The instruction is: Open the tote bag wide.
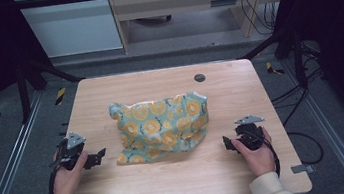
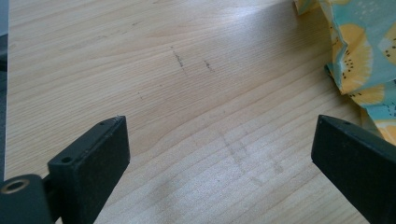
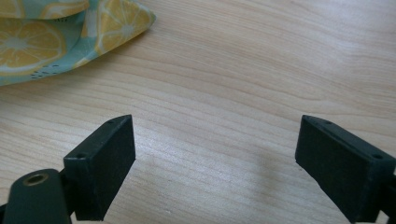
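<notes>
Between the two grippers, on the wooden table (image 1: 182, 186), lies one crumpled cloth (image 1: 164, 127) — teal, printed with yellow citrus slices. Left gripper (image 1: 98, 156): held in the person's left hand (image 1: 67, 179), jaws spread wide over bare wood, cloth just beside its right jaw. Right gripper (image 1: 227, 143): in the right hand (image 1: 257, 154), jaws likewise wide apart — cloth ahead and to its left, not touching.

The wooden table (image 1: 180, 176) is lying under both claws, the left gripper (image 1: 98, 156) and the right gripper (image 1: 227, 143). Faint dark scuffs (image 2: 180, 58) are showing on the wood ahead of the left claw. A dark round plug (image 1: 200, 77) is sitting well beyond the right claw, near the far edge. Black cables (image 1: 295, 93) are trailing over the floor out past the right claw's outer side.
</notes>
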{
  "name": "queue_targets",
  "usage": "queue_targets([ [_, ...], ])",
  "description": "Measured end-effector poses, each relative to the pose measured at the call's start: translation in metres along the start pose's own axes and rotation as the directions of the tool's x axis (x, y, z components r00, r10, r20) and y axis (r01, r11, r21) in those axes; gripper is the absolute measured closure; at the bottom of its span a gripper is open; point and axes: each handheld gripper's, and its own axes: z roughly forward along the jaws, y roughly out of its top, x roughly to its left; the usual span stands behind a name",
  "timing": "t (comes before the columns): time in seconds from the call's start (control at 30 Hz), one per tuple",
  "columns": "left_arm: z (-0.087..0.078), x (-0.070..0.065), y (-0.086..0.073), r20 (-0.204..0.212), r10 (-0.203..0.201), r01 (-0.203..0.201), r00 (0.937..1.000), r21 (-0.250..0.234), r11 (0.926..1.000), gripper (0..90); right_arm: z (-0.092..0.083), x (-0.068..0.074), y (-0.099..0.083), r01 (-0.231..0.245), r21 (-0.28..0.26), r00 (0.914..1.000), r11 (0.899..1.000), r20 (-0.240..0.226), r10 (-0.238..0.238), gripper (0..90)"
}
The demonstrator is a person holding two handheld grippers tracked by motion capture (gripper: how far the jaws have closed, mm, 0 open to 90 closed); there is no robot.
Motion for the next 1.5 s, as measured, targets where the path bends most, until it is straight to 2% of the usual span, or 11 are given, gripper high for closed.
queue_targets([
  [0.37, -0.001, -0.001, -0.001, 0.004, 0.000, 0.000, 1.0000, 0.005, 1.0000, 3.3, -0.026, 0.015, 0.026, 0.068, -0.088, 0.9969, 0.994, -0.034, -0.071, 20.4],
  [0.53, -0.002, -0.002, -0.001, 0.017, -0.012, 0.011, 0.9998, 0.002, 0.9999, 3.6, -0.043, 0.029, 0.059, 0.149, -0.125, 0.9833, 0.981, -0.086, -0.160, 34.4],
  [0.8, -0.005, -0.003, 0.000, 0.021, -0.003, 0.003, 0.9998, -0.018, 0.9998, 3.6, -0.057, 0.054, 0.118, 0.179, -0.194, 0.9574, 0.965, -0.191, -0.216, 40.9],
  [0.9, -0.005, -0.003, 0.000, 0.018, -0.007, 0.007, 0.9998, -0.019, 0.9998, 3.7, -0.053, 0.064, 0.139, 0.211, -0.191, 0.9522, 0.959, -0.181, -0.246, 37.0],
  [1.0, -0.005, -0.002, 0.000, 0.018, -0.004, 0.005, 0.9998, -0.016, 0.9999, 3.7, -0.041, 0.071, 0.157, 0.197, -0.163, 0.9504, 0.967, -0.210, -0.229, 32.5],
  [1.23, -0.004, -0.004, 0.002, 0.026, 0.008, -0.008, 0.9996, -0.004, 1.0000, 3.9, -0.015, 0.081, 0.172, 0.236, -0.115, 0.9387, 0.965, -0.230, -0.257, 30.3],
  [1.3, -0.004, -0.005, 0.002, 0.026, 0.016, -0.016, 0.9995, -0.003, 0.9999, 3.9, -0.009, 0.084, 0.172, 0.239, -0.099, 0.9363, 0.966, -0.240, -0.257, 36.0],
  [1.33, -0.004, -0.006, 0.002, 0.026, 0.023, -0.023, 0.9994, -0.001, 0.9997, 3.9, -0.006, 0.087, 0.172, 0.249, -0.085, 0.9322, 0.965, -0.249, -0.262, 50.4],
  [1.4, -0.004, -0.006, 0.002, 0.025, 0.023, -0.023, 0.9994, -0.003, 0.9997, 3.9, -0.005, 0.089, 0.172, 0.251, -0.088, 0.9293, 0.964, -0.257, -0.265, 54.1],
  [1.43, -0.004, -0.006, 0.002, 0.024, 0.024, -0.024, 0.9994, -0.003, 0.9997, 3.9, -0.005, 0.088, 0.173, 0.218, -0.088, 0.9417, 0.972, -0.243, -0.233, 65.0],
  [1.5, -0.004, -0.005, 0.002, 0.023, 0.021, -0.021, 0.9995, -0.003, 0.9998, 3.9, -0.006, 0.088, 0.174, 0.207, -0.099, 0.9424, 0.973, -0.247, -0.226, 69.1],
])
